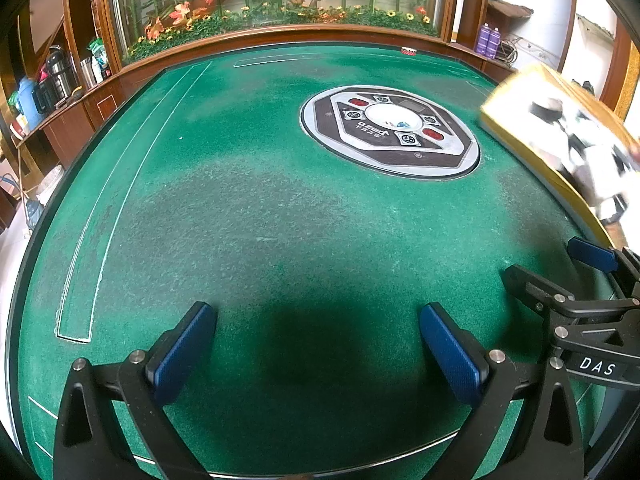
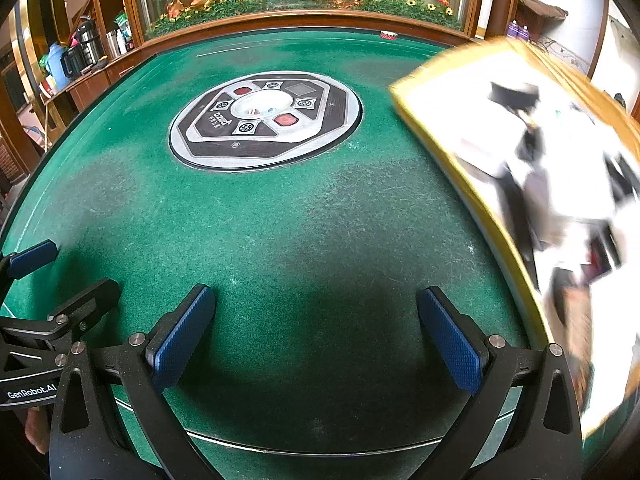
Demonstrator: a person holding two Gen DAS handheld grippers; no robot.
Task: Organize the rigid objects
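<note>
A yellow-rimmed box (image 1: pixel 520 150) (image 2: pixel 420 128) with a white inside lies tilted at the table's right edge, smeared by motion blur. Dark and white objects inside it are too blurred to name. My left gripper (image 1: pixel 316 352) hovers open over bare green felt (image 1: pixel 240 208) near the front edge, nothing between its blue pads (image 1: pixel 184 352). My right gripper (image 2: pixel 316 340) is open too and empty, just left of the box. Each gripper shows in the other's view: the right one (image 1: pixel 560 268) at the right side, the left one (image 2: pixel 60 276) at the left side.
A round silver and black control panel (image 1: pixel 390 132) (image 2: pixel 264 120) is set into the table's middle. A small red and white item (image 1: pixel 409 50) sits at the far rim. A glass case of artificial flowers (image 1: pixel 280 0) stands behind; flasks (image 1: pixel 60 72) fill a shelf at left.
</note>
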